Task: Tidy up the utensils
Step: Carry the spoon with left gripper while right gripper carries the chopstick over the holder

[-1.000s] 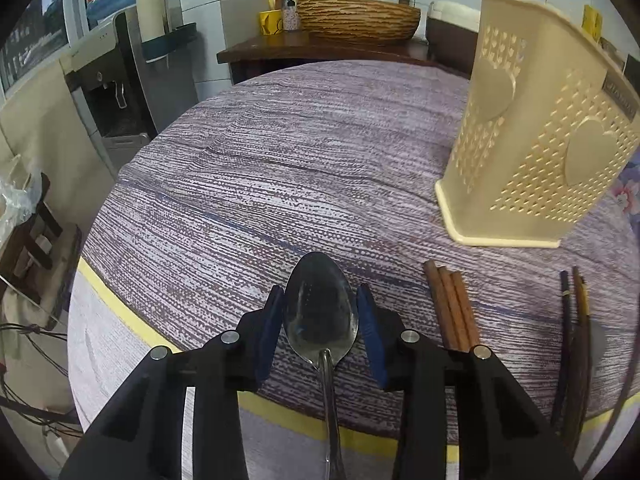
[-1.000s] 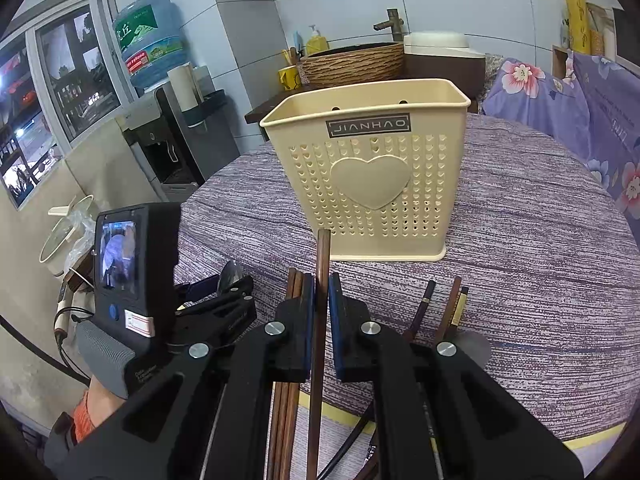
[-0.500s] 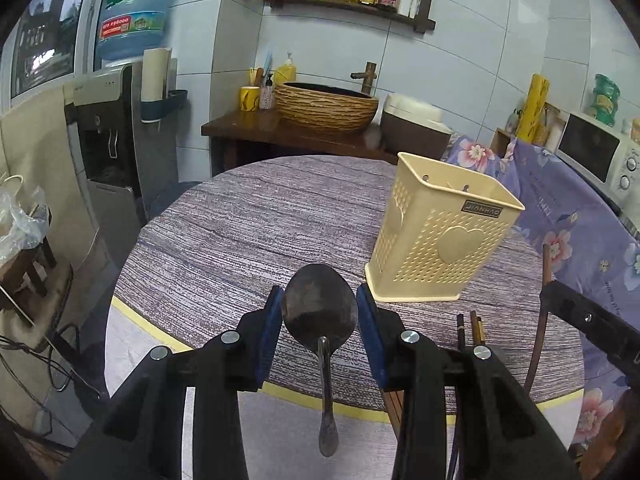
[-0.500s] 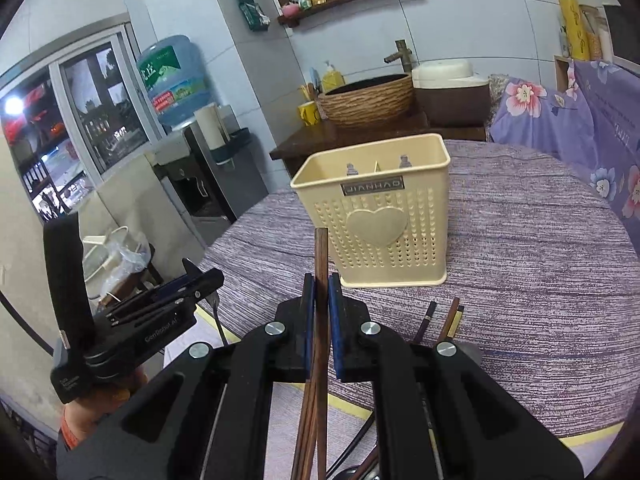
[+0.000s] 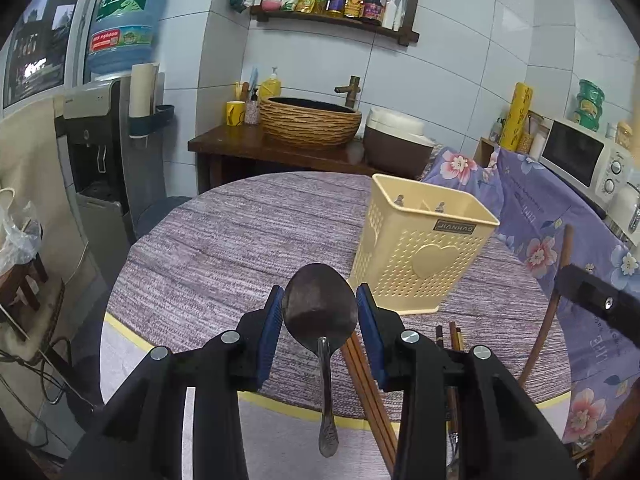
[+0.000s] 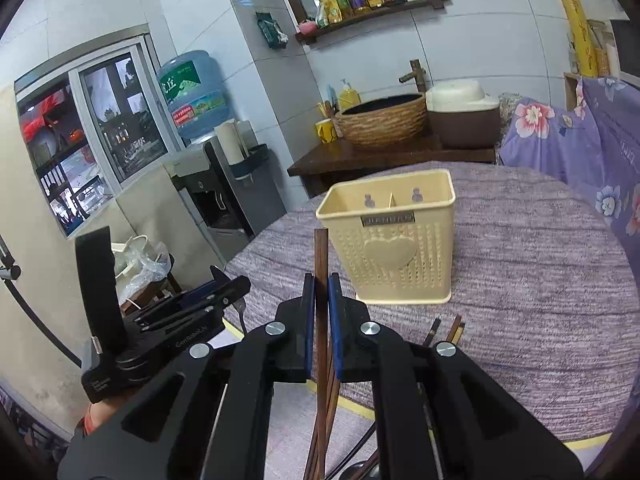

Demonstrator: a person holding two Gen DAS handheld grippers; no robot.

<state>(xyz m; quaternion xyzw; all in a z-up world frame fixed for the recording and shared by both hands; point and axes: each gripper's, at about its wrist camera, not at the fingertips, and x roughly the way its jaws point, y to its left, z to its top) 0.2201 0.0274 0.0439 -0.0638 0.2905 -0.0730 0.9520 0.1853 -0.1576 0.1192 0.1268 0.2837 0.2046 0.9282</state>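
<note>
left hand-held gripper (image 5: 319, 307): pads clamp spoon (image 5: 320, 312) bowl, handle dangling below; may pivot loose | right hand-held gripper (image 6: 319, 295): pinched narrow on one chopstick (image 6: 321, 276); could twist, miss | holder (image 6: 394, 236) ahead on desk (image 6: 540, 280): divided, visible part looks empty.

A blue water-cooler bottle (image 5: 124, 20) stands at the left. A woven brown basin (image 5: 310, 122) rests on a dark wooden counter (image 5: 256, 148). A white microwave (image 5: 580, 156) sits at the right.
</note>
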